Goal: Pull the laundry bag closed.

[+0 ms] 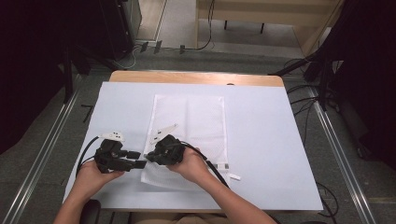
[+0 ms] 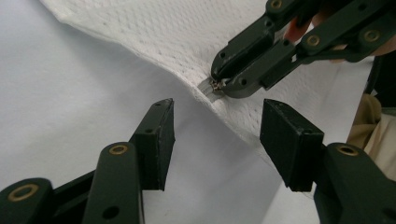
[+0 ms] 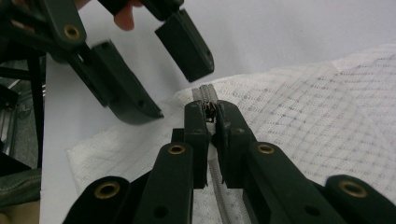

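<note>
The right hand-held gripper (image 3: pixel 212 122) is clenched on the mesh bag's (image 1: pixel 196 116) zipper pull (image 3: pixel 209 111) near the surface's front edge; the left hand-held gripper (image 2: pixel 217 128) gapes, nothing grasped, zipping barely begun.

White-covered table (image 1: pixel 261 140), white mesh zip bag (image 1: pixel 201 116) lying flat

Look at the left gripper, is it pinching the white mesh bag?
No, the left gripper has its jaws apart over the table, while the right gripper pinches the zipper pull on the white mesh bag.
</note>
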Demonstrator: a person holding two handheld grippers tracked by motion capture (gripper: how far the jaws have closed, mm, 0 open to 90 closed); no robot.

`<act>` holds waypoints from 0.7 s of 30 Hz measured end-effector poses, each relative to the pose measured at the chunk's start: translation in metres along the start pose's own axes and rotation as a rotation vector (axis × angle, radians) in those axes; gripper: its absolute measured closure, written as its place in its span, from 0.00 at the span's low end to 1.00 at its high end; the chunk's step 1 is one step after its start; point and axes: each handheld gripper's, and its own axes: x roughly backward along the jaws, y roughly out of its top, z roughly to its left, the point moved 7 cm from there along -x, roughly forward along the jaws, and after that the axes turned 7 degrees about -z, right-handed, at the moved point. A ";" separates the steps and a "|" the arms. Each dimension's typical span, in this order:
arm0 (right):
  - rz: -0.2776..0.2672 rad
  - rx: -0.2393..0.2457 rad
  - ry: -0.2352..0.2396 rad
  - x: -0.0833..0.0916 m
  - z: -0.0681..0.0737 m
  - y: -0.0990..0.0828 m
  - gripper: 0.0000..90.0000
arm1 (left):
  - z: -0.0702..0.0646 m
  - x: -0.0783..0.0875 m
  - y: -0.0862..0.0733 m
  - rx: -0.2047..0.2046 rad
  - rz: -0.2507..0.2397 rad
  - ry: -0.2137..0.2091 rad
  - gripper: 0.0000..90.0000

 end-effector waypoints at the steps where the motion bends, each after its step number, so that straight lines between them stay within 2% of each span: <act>1: -0.001 0.003 0.000 0.000 0.000 0.000 0.95 | 0.001 -0.001 -0.001 0.003 0.013 0.001 0.53; 5: -0.002 0.009 0.008 0.001 0.001 0.001 0.95 | 0.002 -0.006 -0.002 0.020 0.036 -0.012 0.60; 11: -0.001 0.013 0.007 0.001 0.001 0.001 0.95 | 0.003 -0.009 -0.003 0.023 0.053 -0.025 0.72; 14: -0.001 0.015 0.015 0.001 0.003 0.001 0.95 | 0.002 -0.012 -0.002 0.023 0.062 -0.045 0.74; 17: 0.000 0.018 0.014 0.001 0.003 0.001 0.95 | 0.002 -0.014 -0.001 0.028 0.063 -0.046 0.76; 20: -0.004 0.016 0.016 0.001 0.003 0.001 0.95 | 0.002 -0.014 -0.001 0.028 0.066 -0.050 0.86; 21: -0.002 0.015 0.016 0.001 0.003 0.001 0.98 | 0.002 -0.014 -0.001 0.028 0.066 -0.050 0.89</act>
